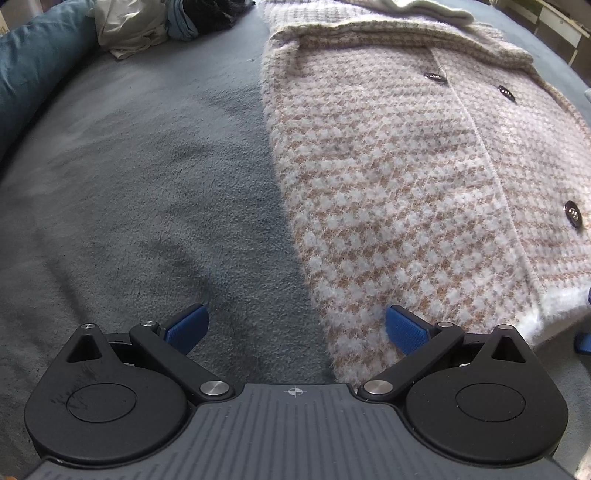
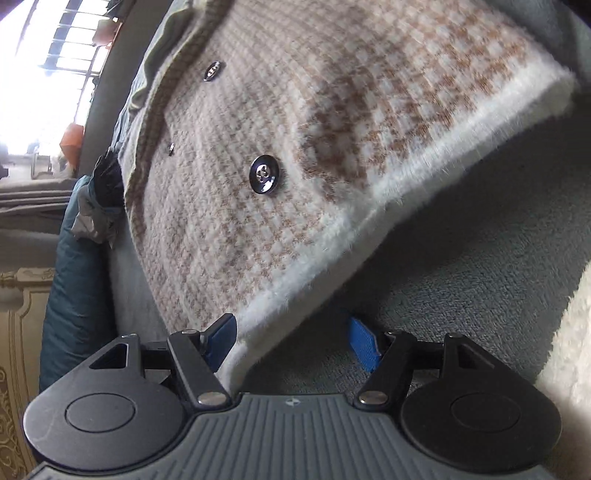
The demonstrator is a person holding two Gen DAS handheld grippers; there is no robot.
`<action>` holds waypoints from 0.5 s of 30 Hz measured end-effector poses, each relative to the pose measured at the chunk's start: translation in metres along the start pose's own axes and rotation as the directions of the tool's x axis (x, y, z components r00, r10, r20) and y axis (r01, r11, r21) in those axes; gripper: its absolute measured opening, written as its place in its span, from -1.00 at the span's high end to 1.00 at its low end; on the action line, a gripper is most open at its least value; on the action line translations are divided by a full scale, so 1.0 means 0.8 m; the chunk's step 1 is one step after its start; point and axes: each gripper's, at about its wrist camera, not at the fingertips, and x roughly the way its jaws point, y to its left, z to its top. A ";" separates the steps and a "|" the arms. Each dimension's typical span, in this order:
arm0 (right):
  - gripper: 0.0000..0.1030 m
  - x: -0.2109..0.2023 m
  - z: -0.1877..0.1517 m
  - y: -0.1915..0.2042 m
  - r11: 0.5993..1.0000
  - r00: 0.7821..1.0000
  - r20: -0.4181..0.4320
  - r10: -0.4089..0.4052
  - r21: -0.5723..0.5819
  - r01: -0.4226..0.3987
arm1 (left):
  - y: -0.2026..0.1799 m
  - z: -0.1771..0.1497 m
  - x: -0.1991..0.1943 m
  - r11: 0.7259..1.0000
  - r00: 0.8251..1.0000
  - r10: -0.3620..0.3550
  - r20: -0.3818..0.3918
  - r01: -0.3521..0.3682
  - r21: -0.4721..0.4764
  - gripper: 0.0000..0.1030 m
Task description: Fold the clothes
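Note:
A fuzzy beige-and-white houndstooth cardigan point(image 1: 406, 166) with dark buttons point(image 1: 572, 214) lies flat on a grey fleece bedcover point(image 1: 147, 184). My left gripper point(image 1: 295, 326) is open over the cardigan's left edge, with one blue pad above the knit and the other above the cover. In the right wrist view the cardigan point(image 2: 295, 110) shows its white furry hem point(image 2: 332, 258) and a shiny button point(image 2: 263, 179). My right gripper point(image 2: 293, 341) is open, and the hem's corner lies between its jaws close to the left pad, with the right pad well apart.
A teal pillow point(image 1: 33, 66) runs along the left, and a heap of other clothes point(image 1: 140, 26) sits at the far left corner. Something white and fluffy point(image 2: 569, 350) lies at the right edge. A bright barred window point(image 2: 55, 55) is beyond the bed.

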 end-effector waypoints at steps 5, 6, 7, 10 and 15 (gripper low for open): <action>-0.37 0.007 0.010 -0.002 0.997 1.000 0.017 -0.014 0.071 0.013 | -0.001 -0.002 0.001 1.000 1.000 0.001 -0.007 -0.001 -0.002 -1.00; -0.37 0.007 0.011 -0.001 0.997 0.999 0.028 -0.018 0.081 0.016 | -0.001 -0.002 0.001 1.000 1.000 0.001 -0.009 -0.001 -0.005 -1.00; -0.37 0.005 0.014 0.001 0.996 0.999 0.046 -0.021 0.089 0.017 | -0.001 -0.002 0.002 1.000 1.000 0.001 -0.010 -0.001 -0.006 -1.00; -0.37 0.003 0.022 0.002 0.993 0.994 0.106 -0.017 0.114 0.005 | -0.002 -0.002 0.002 1.000 1.000 0.003 -0.011 -0.003 -0.006 -1.00; -0.61 0.016 0.025 0.006 0.988 0.993 0.120 0.010 0.151 -0.029 | -0.004 -0.002 0.003 1.000 1.000 0.004 -0.012 -0.004 -0.007 -1.00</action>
